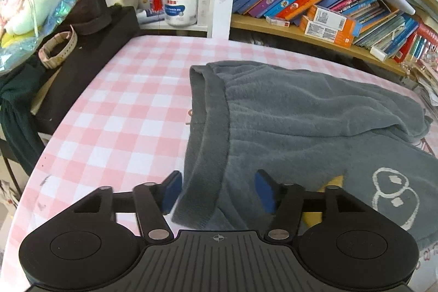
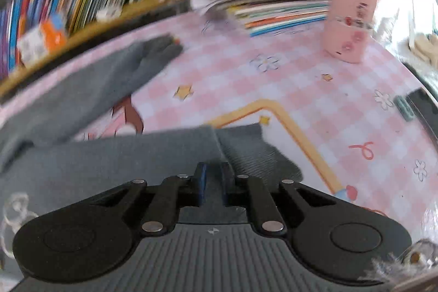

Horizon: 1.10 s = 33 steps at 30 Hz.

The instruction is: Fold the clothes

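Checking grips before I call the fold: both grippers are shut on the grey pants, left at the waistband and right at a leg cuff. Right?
Not quite. The left gripper is open: in the left wrist view its blue pads sit wide apart on either side of the waistband of the grey pants. The right wrist view shows the right gripper nearly closed, with the ribbed cuff running between its fingers.
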Each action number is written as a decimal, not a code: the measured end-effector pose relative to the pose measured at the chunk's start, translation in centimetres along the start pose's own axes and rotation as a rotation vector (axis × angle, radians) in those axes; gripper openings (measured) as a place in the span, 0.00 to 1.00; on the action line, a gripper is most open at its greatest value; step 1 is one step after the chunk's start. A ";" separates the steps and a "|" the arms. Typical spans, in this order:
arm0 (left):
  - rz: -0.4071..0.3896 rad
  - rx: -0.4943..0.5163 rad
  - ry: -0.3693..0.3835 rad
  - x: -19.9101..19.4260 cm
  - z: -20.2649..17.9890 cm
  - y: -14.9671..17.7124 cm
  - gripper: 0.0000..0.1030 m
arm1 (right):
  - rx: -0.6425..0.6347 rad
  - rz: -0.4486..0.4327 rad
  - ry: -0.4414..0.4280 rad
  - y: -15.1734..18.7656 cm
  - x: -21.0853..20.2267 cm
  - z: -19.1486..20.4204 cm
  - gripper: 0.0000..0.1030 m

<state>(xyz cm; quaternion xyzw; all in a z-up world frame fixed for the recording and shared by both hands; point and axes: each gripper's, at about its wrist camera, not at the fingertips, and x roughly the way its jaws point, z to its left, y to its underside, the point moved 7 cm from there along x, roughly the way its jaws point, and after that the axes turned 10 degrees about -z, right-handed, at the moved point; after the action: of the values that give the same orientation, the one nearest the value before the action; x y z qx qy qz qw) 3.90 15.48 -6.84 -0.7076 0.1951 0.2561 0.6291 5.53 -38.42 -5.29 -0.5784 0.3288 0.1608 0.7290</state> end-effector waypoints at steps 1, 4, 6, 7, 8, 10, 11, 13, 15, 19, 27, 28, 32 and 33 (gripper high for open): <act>-0.001 0.000 0.000 0.2 -0.1 -0.1 0.60 | -0.019 -0.013 0.021 0.0 -0.2 0.1 0.18; -0.008 0.017 0.005 0.9 -0.7 -0.5 0.60 | -0.032 -0.001 0.021 0.7 -0.2 0.4 0.40; -0.014 0.040 0.009 1.3 -1.2 -0.7 0.60 | -0.047 0.010 0.019 1.2 0.1 0.8 0.42; -0.017 0.052 0.012 1.4 -1.4 -0.8 0.60 | -0.064 0.016 0.019 1.5 0.3 1.0 0.44; -0.019 0.062 0.012 1.5 -1.6 -0.9 0.60 | -0.080 0.023 0.021 1.7 0.5 1.3 0.44; -0.024 0.076 0.012 1.6 -2.0 -1.0 0.60 | -0.106 0.037 0.036 1.9 1.0 1.4 0.44; -0.026 0.077 0.015 1.6 -2.0 -1.0 0.60 | -0.110 0.031 0.041 1.8 1.0 1.5 0.44; -0.027 0.074 0.012 1.6 -2.0 -1.0 0.60 | -0.112 0.003 0.038 1.3 0.5 2.0 0.46; -0.023 0.066 0.008 1.7 -1.8 -0.9 0.60 | -0.122 -0.021 0.008 0.9 0.0 3.0 0.48; -0.017 0.056 0.006 1.9 -1.8 -0.8 0.60 | -0.178 -0.009 -0.138 1.3 -0.6 7.3 0.62; -0.027 0.056 0.011 1.6 -2.1 -0.8 0.60 | -0.467 0.051 -0.412 4.5 -1.2 16.1 0.81; -0.029 0.051 0.009 1.6 -2.0 -0.7 0.60 | -0.483 0.061 -0.418 4.8 -1.1 16.4 0.81; -0.032 0.034 -0.001 1.6 -1.7 -0.6 0.60 | -0.515 0.122 -0.403 6.1 -0.3 16.6 0.82; -0.032 0.031 -0.002 1.5 -1.6 -0.6 0.60 | -0.522 0.152 -0.385 6.5 0.2 16.5 0.82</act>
<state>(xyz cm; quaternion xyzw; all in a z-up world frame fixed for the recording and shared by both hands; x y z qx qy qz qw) 5.66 14.04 -7.20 -0.7005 0.1872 0.2434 0.6442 6.48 -21.00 -8.33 -0.6784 0.1750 0.4000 0.5908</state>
